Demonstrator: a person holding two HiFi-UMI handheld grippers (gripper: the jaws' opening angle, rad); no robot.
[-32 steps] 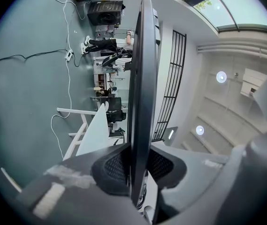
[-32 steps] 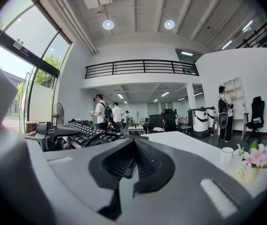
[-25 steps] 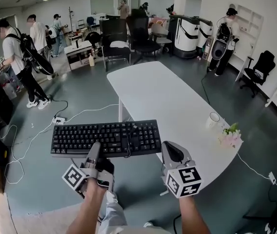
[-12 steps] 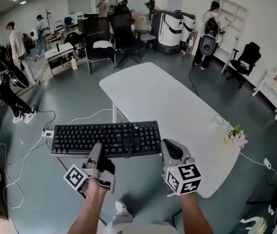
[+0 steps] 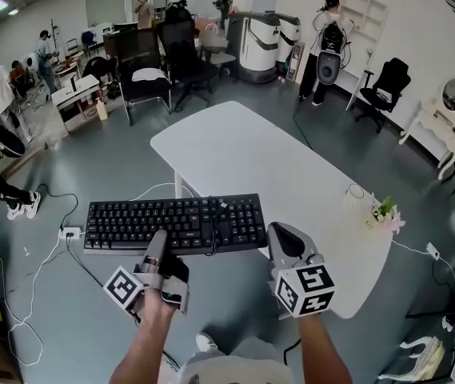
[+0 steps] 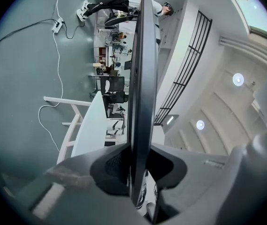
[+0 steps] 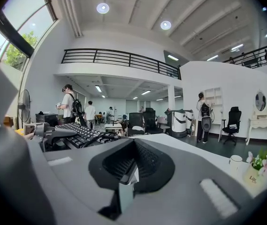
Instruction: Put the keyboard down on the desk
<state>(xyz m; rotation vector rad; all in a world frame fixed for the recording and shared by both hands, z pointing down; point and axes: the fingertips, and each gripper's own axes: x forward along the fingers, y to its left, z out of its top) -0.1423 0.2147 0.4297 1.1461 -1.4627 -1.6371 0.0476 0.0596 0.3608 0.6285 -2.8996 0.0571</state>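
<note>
"Looking from the head view, where is the keyboard [image 5: 175, 224]?"

"It is flat and off the desk [image 5: 243, 158], keys facing up. Its right part is over the near left edge of the white top and its left part is over the grey floor. I cannot tell if the right end touches the top. A black cable [image 5: 211, 229] lies across the keys."

"Who holds it?"

"The left gripper [image 5: 157, 250], at the near long edge. The left gripper view makes it certain: the keyboard [image 6: 140, 102] is seen edge-on, a dark slab going straight up, and the left gripper [image 6: 138, 172] has both jaws pressed on it."

"And the other claw?"

"From above, the right gripper [image 5: 285, 246] is just beside the right end of the keyboard. Its own view shows the right gripper [image 7: 126, 177] with jaws together and nothing between them; the keyboard [image 7: 81, 134] is off to the left. That view also shows a cup [image 7: 235, 162] and flowers [image 7: 263, 163] on the desk."
</note>
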